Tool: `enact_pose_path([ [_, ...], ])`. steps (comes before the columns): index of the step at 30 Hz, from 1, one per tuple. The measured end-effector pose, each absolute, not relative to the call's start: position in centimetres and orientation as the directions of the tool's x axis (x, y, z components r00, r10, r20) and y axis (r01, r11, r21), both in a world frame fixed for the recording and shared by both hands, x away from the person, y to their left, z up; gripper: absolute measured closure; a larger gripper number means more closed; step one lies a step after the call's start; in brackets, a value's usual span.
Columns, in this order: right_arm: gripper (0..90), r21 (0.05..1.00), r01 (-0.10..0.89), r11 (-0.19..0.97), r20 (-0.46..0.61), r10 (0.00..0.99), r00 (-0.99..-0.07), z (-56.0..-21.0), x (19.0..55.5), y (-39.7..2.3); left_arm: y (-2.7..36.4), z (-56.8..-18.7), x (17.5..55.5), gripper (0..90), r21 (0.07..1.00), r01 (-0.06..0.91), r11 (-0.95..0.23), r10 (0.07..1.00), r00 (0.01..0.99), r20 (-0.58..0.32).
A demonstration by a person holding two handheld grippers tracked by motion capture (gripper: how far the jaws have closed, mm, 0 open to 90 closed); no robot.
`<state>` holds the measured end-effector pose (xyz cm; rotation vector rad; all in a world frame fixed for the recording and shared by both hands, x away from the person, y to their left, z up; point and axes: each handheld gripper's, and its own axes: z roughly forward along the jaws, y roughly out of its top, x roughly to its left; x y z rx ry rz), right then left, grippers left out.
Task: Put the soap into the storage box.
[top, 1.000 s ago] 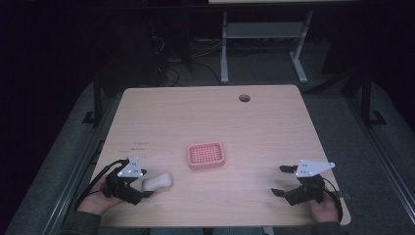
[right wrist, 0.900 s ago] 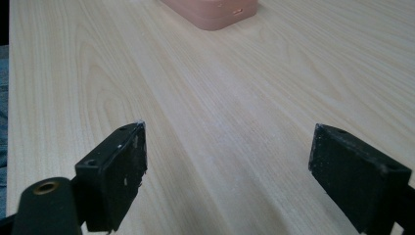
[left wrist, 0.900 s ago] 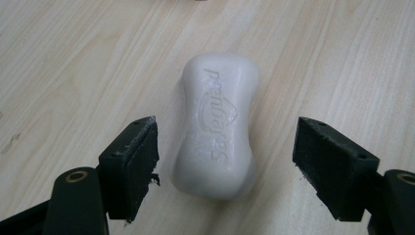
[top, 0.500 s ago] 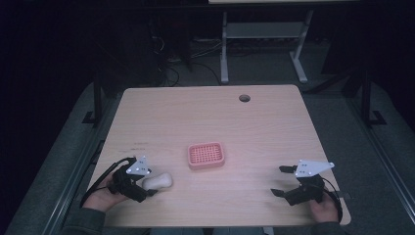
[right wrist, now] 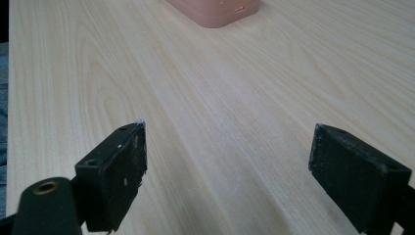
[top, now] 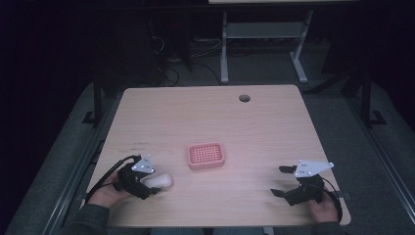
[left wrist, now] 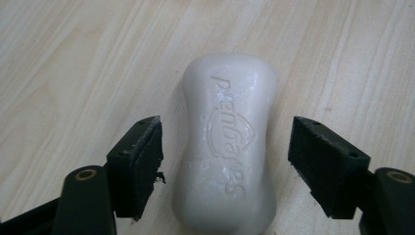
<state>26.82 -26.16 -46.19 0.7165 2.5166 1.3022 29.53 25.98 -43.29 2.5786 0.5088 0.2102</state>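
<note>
While soap (left wrist: 228,147) lies between parted left gripper (left wrist: 230,166) fingers | right gripper (right wrist: 235,171) fingers apart, near table (top: 274,122) edge

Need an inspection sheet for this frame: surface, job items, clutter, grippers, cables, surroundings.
Surface: light wood table, round hole near the far edge.
Job's things: white soap bar lying flat near the front left, embossed side up; pink soap dish mid-table, nothing in it.
Clutter: nothing seen.
Grippers: left gripper open, jaws either side of the soap with a gap on both sides; right gripper open, nothing between its jaws, front right, pointing towards the dish.
Cables: black cable loops from the left gripper; tangled cables on the floor beyond the table.
Surroundings: dark room, grey floor, white desk frame behind.
</note>
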Motion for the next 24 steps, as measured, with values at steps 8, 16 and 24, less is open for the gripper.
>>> enact_pose_path([
  [8,13.5,0.812,0.318,0.49,0.027,0.512,-0.858,-46.2,26.8,-26.1,25.8,-43.6,30.0,31.1,0.493,0.316,-0.811,0.382,0.923,0.037],
  [16,13.5,0.811,0.319,0.491,0.03,0.509,-0.86,-46.2,26.8,-26.1,25.7,-44.1,30.5,39.6,0.473,0.338,-0.813,0.379,0.925,-0.01],
  [24,13.5,0.81,0.319,0.493,0.029,0.509,-0.861,-46.2,26.8,-26.1,25.6,-44.5,30.6,42.1,0.468,0.348,-0.812,0.383,0.924,-0.021],
])
